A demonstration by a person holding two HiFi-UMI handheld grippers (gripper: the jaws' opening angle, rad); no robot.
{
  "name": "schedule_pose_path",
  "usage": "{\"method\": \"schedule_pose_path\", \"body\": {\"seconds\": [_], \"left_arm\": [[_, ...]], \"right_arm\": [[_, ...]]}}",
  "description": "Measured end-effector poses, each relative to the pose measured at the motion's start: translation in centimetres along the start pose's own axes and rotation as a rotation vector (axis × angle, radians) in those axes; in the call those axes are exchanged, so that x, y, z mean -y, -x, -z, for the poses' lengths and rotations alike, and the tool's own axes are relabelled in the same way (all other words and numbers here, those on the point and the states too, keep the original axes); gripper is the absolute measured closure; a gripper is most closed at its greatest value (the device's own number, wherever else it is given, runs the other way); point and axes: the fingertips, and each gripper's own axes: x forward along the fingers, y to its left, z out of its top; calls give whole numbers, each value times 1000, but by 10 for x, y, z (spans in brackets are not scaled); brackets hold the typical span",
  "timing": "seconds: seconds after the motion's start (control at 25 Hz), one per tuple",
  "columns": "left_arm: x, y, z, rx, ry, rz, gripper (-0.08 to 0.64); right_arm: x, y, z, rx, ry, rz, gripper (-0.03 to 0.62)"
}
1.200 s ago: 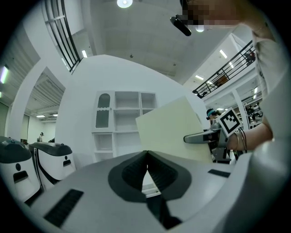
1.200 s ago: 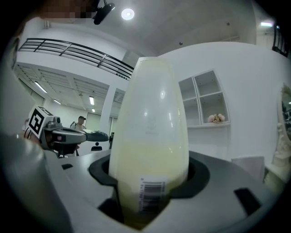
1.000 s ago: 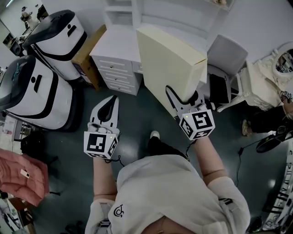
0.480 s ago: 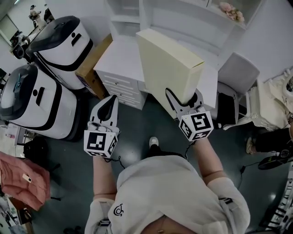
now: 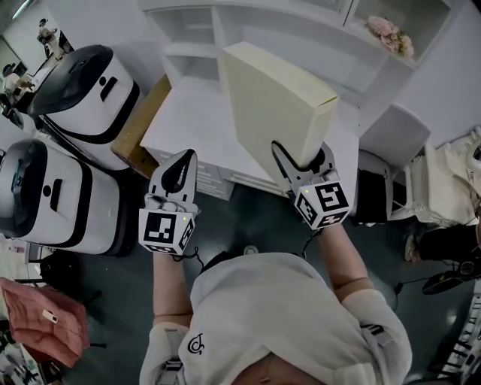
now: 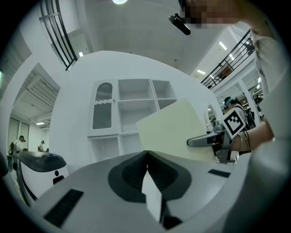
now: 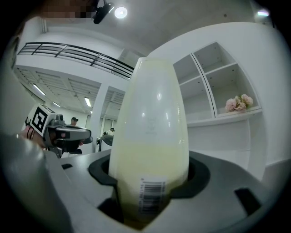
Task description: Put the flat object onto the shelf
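Your right gripper [image 5: 302, 165], at the middle right of the head view, is squeezed tight on the bottom edge of the pale yellow flat box [image 5: 274, 98]. The box stands up tall in front of the white counter [image 5: 188, 113] and the white shelf [image 5: 248, 22] at the top. Your left gripper [image 5: 183, 162], at the lower left, is closed with nothing in it. A barcode sticker [image 7: 152, 195] sits on the box's thin edge, but its numbers are too small to read.

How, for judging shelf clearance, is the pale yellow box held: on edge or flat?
On edge, tilted: the pale yellow flat cardboard box stands up from the right tongs clamping its lower end.
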Motion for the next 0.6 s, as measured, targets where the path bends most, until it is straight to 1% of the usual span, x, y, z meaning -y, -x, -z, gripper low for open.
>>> {"method": "schedule_pose_path", "body": {"seconds": [0.16, 0.32, 0.48, 0.6], "left_arm": [[-13, -36, 3, 5, -1, 35, 546], [-29, -64, 5, 19, 6, 87, 546], [-51, -93, 5, 37, 11, 158, 546], [-67, -113, 1, 50, 7, 213, 546]], "right_arm": [[19, -24, 3, -8, -4, 28, 302], [28, -45, 1, -8, 3, 74, 299], [35, -66, -8, -1, 13, 147, 299], [41, -81, -18, -4, 47, 211, 301]]}}
